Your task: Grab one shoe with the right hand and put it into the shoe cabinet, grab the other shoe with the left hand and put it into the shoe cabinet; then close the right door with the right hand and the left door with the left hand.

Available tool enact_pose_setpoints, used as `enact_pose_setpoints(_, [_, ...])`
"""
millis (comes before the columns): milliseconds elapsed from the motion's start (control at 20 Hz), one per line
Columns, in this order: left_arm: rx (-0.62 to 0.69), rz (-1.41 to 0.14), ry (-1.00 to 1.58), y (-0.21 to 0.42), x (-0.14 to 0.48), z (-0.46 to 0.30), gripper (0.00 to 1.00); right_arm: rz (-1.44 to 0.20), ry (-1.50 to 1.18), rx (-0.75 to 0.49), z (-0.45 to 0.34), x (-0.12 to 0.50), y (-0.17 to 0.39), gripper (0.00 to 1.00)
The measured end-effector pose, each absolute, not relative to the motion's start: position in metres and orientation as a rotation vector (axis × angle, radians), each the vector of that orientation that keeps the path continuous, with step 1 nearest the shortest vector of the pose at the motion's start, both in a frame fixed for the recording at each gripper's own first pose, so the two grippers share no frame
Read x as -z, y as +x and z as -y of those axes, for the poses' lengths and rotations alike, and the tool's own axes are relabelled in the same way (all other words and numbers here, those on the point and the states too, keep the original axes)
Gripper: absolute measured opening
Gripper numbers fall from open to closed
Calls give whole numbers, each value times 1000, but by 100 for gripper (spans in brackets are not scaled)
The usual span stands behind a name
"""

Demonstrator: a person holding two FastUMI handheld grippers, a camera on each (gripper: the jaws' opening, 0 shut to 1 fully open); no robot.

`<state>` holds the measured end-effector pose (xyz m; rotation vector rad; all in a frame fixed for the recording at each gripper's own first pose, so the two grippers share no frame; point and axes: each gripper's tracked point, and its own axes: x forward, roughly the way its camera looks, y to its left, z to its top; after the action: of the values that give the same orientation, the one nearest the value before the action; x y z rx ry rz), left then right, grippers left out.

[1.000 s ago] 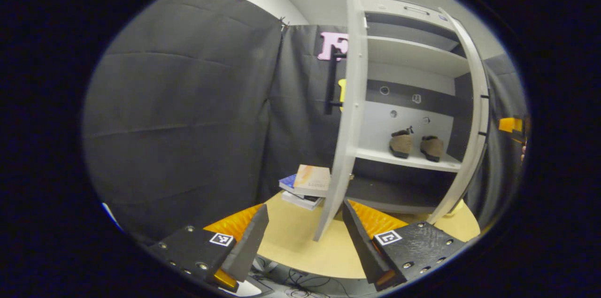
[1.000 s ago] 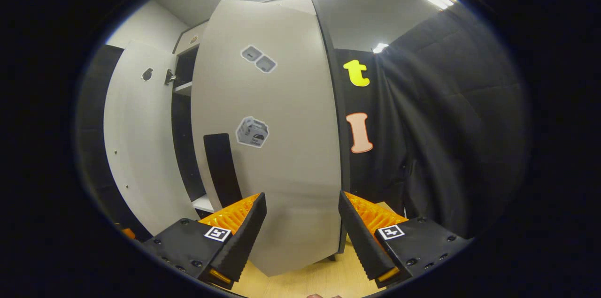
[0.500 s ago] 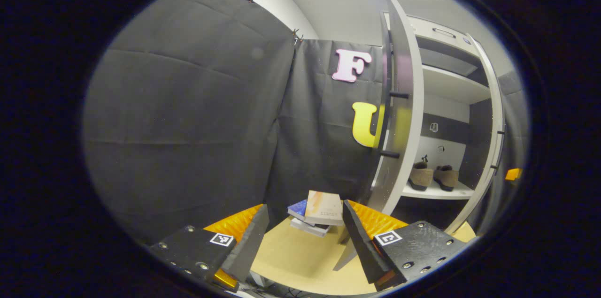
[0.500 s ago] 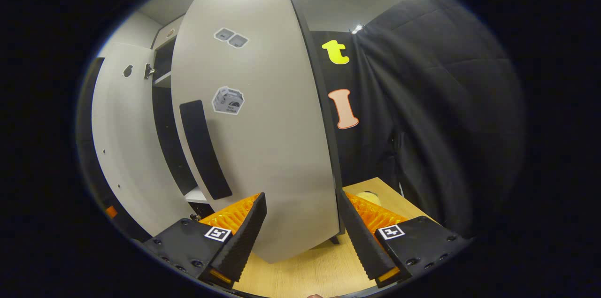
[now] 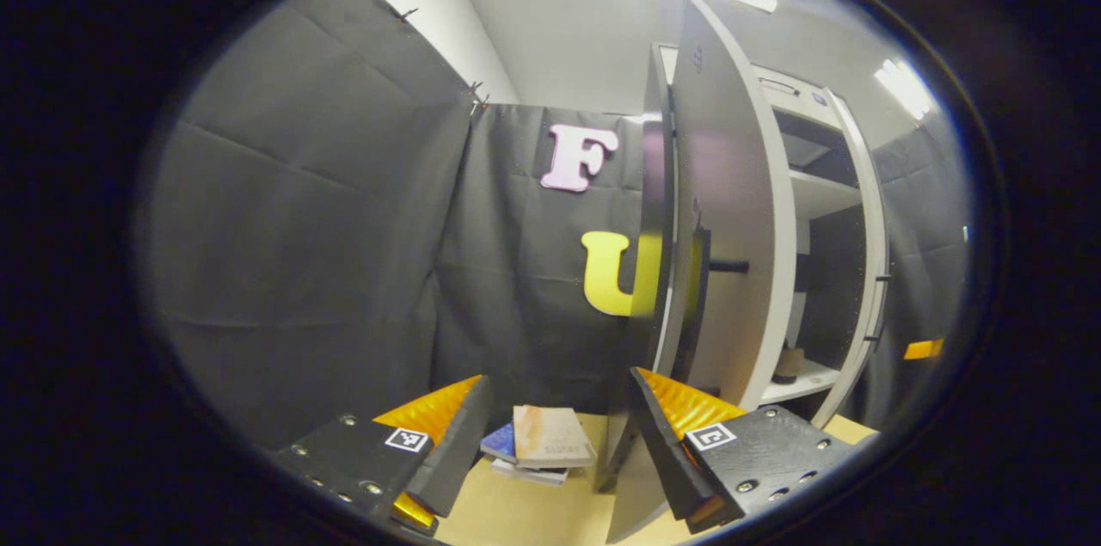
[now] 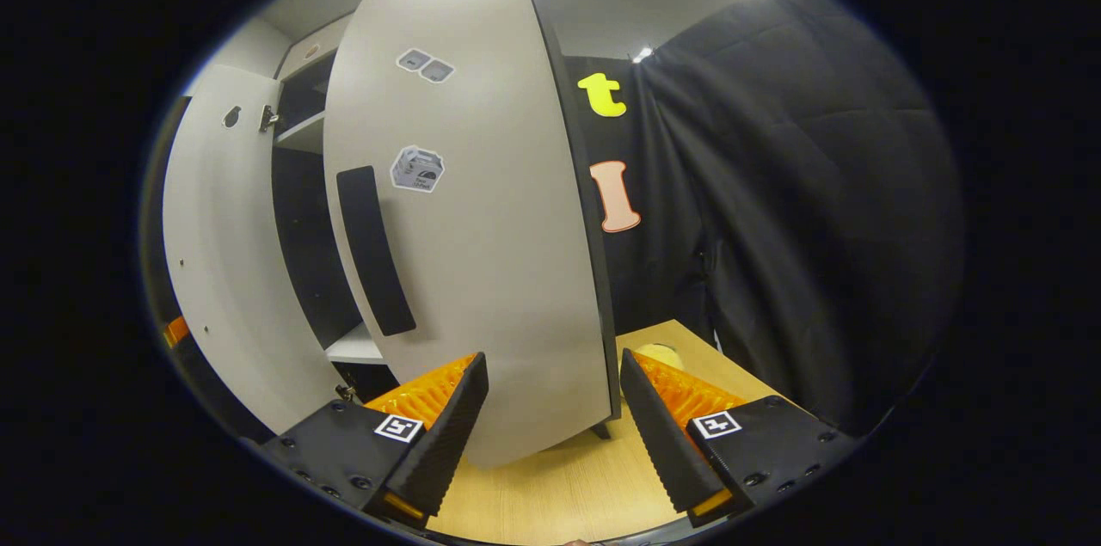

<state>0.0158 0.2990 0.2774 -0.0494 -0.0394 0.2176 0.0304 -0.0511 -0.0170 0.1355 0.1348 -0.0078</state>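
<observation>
Partly hidden shoe [image 5: 787, 364] behind left door [image 5: 731, 254], right door [image 6: 482, 219] ajar, both grippers' jaws spread, holding nothing.

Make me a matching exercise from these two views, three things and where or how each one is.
Things:
1. stack of books
2. right door
3. left tongs

States or places:
A. partly open, black handle facing the camera
B. on the wooden table beside the left door
C. open, holding nothing

Pairs: 1-B, 2-A, 3-C
</observation>
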Motion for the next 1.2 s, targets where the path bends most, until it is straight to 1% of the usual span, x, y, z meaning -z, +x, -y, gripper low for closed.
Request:
enact_pose_setpoints(50, [-201, 49, -47, 23, -283, -299, 98, -135, 130, 12, 53, 18, 28, 98])
enact_pose_setpoints(150, [-137, 66, -58, 34, -290, -292, 92, -136, 124, 20, 56, 18, 24, 98])
enact_pose_setpoints(250, [-75, 58, -67, 49, -295, -286, 92, -143, 120, 26, 57, 21, 22, 98])
enact_pose_setpoints(400, [-53, 40, -62, 52, -298, -291, 92, -151, 122, 40, 63, 25, 19, 98])
enact_pose_setpoints(650, [35, -3, 8, 53, -296, -273, 93, -173, 125, 36, 66, 38, 17, 98])
enact_pose_setpoints(700, [51, -11, 10, 54, -296, -267, 99, -183, 128, 31, 66, 41, 17, 98])
enact_pose_setpoints(850, [94, -32, 9, 60, -291, -231, 100, -186, 150, 12, 61, 43, 17, 98])
enact_pose_setpoints(1100, [104, -49, -13, 68, -288, -194, 100, -188, 140, -6, 68, 43, 14, 98])
enact_pose_setpoints(1150, [102, -57, -18, 69, -287, -188, 99, -188, 139, -5, 72, 43, 13, 98])
enact_pose_setpoints(1200, [103, -56, -13, 71, -289, -180, 93, -189, 139, -7, 77, 43, 11, 98])
